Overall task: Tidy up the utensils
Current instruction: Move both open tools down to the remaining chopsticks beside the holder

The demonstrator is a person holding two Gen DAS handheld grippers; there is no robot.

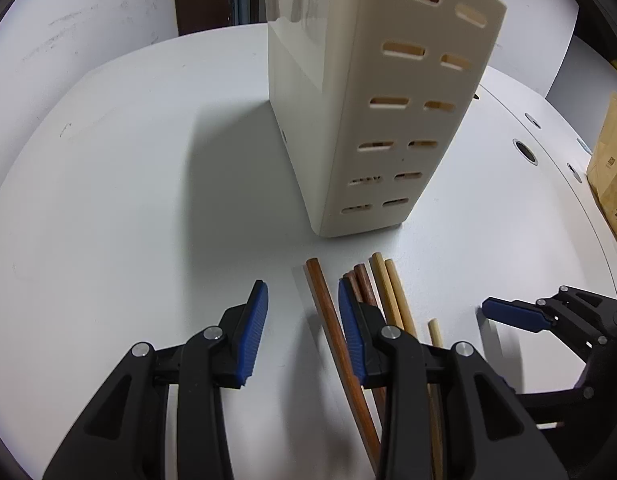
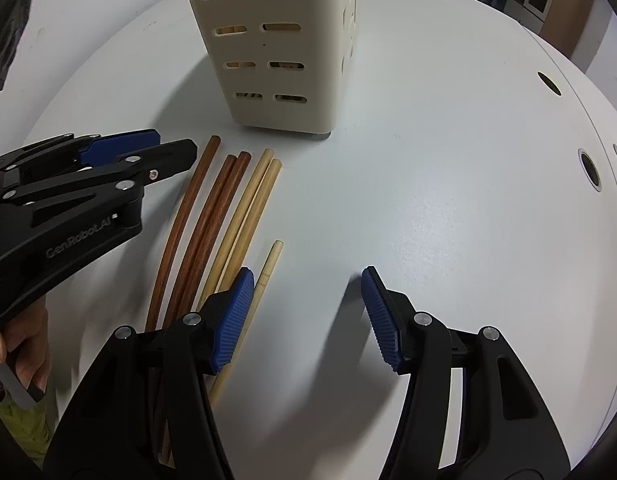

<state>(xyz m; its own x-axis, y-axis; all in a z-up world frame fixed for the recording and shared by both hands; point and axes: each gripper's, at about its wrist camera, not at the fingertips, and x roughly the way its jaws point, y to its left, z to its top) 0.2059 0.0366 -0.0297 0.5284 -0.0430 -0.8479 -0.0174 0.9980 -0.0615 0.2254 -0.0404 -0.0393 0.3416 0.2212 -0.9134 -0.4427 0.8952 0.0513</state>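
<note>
Six chopsticks (image 2: 228,216) lie side by side on the white table (image 2: 428,160), just in front of the upright cream holder (image 2: 276,48). The left gripper (image 1: 302,320) hovers parted over one dark stick (image 1: 328,320) — pads not pressing. The right gripper (image 2: 306,316) gapes wide, nothing between its fingers.

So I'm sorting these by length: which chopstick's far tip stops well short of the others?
The pale chopstick lying alone rightmost; the three dark and two pale tips reach nearer the holder.
</note>
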